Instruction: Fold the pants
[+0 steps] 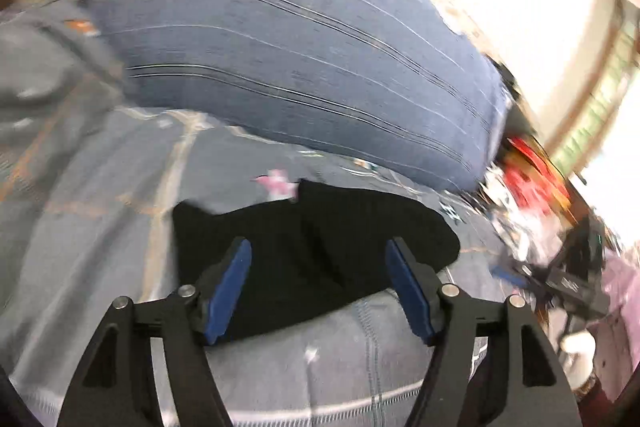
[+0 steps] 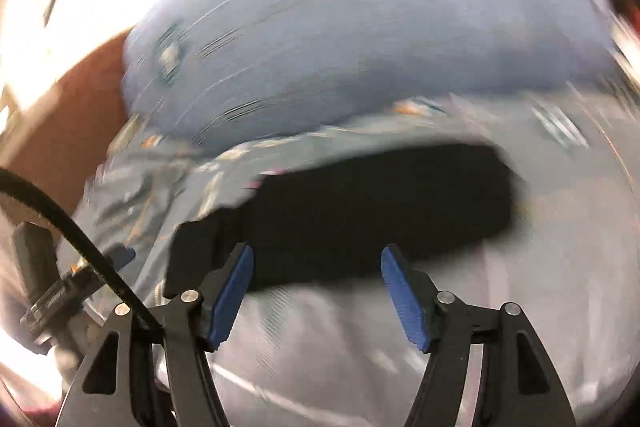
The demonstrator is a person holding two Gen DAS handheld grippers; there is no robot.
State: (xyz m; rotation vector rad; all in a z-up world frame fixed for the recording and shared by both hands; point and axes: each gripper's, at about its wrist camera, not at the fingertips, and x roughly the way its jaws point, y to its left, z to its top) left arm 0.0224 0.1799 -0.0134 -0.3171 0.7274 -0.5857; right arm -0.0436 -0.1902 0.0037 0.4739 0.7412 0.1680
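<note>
The black pants [image 1: 320,251] lie folded in a compact bundle on a grey patterned bedspread [image 1: 100,211]. My left gripper [image 1: 318,283] is open and empty, its blue pads on either side of the near edge of the bundle. In the right wrist view the pants [image 2: 380,211] show as a blurred dark slab ahead. My right gripper [image 2: 316,283] is open and empty just short of the slab's near edge. Both views are motion-blurred.
A large blue striped pillow [image 1: 300,59] lies just behind the pants, also in the right wrist view [image 2: 360,39]. Cluttered red and white items [image 1: 528,195] sit at the right. A black cable [image 2: 72,231] and a dark device [image 2: 52,291] lie at the left.
</note>
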